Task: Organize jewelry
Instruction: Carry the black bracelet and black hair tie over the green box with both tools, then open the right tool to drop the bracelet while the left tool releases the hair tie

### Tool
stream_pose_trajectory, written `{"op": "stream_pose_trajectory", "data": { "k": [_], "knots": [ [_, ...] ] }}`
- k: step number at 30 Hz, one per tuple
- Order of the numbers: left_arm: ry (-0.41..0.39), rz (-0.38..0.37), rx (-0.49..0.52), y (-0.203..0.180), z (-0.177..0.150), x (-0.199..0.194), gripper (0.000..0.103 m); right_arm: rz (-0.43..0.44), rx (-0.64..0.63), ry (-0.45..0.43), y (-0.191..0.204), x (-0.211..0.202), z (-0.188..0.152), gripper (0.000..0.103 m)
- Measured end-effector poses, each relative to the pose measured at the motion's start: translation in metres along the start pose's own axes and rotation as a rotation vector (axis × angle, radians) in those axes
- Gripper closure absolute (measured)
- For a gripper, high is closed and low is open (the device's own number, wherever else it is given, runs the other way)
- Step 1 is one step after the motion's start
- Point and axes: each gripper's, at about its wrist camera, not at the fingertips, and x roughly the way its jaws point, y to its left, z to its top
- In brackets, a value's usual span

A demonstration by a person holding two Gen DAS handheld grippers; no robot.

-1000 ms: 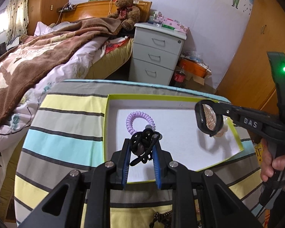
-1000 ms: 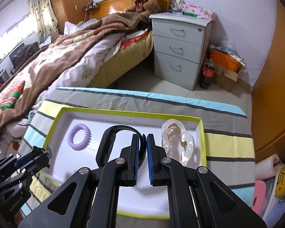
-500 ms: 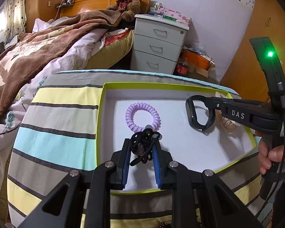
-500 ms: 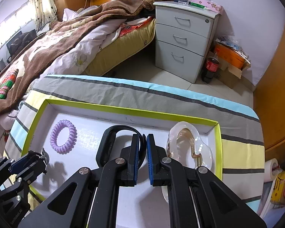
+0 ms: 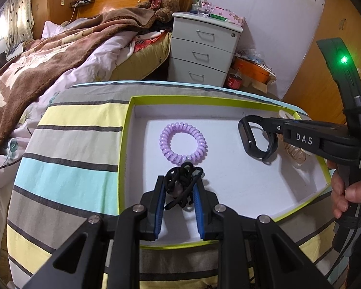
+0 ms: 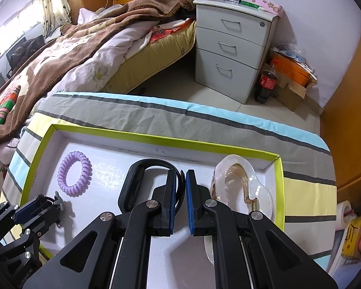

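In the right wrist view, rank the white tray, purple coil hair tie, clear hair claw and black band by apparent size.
1. White tray, holding the rest.
2. Clear hair claw and black band: not ranked; both run behind the right tool, which is shut on the band.
3. Purple coil hair tie, smallest, though it lies farther off to the side.

A table covered by a striped cloth in yellow, grey and light blue (image 5: 79, 149) carries 1 shallow white cardboard tray with a lime-green rim (image 5: 228, 100), lying flat directly ahead of the left hand-held gripper (image 5: 179, 187). In the right wrist view the tray (image 6: 156, 140) sits under and ahead of the right hand-held gripper (image 6: 180, 185), with cloth (image 6: 204, 122) beyond it.
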Motion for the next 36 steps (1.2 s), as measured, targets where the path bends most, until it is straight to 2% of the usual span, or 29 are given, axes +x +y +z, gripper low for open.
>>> {"op": "stream_pose_trajectory", "data": {
  "k": [13,22,24,26,28,29,36],
  "knots": [
    [0.011,-0.003,-0.012,0.004,0.001,0.004,0.074,-0.008,-0.002,0.003,0.000,0.004,0.000,0.095],
    [0.009,-0.013,-0.012,0.001,0.001,0.002,0.059,-0.013,0.011,-0.012,0.001,-0.003,0.002,0.088],
    [0.004,-0.020,-0.017,0.001,0.001,-0.001,0.048,-0.007,0.012,-0.019,0.001,-0.007,0.002,0.085],
    [-0.001,-0.033,-0.027,0.001,0.001,-0.005,0.041,-0.006,0.010,-0.026,0.001,-0.010,0.001,0.084],
    [-0.006,-0.027,-0.025,0.000,0.001,-0.009,0.041,0.001,0.011,-0.030,0.001,-0.015,0.000,0.072],
    [-0.009,-0.024,-0.024,0.000,0.001,-0.011,0.040,0.007,0.014,-0.037,0.001,-0.019,-0.001,0.070],
    [-0.041,-0.023,-0.016,-0.005,-0.004,-0.034,0.036,0.018,0.026,-0.085,0.003,-0.051,-0.011,0.070]
  ]
}}
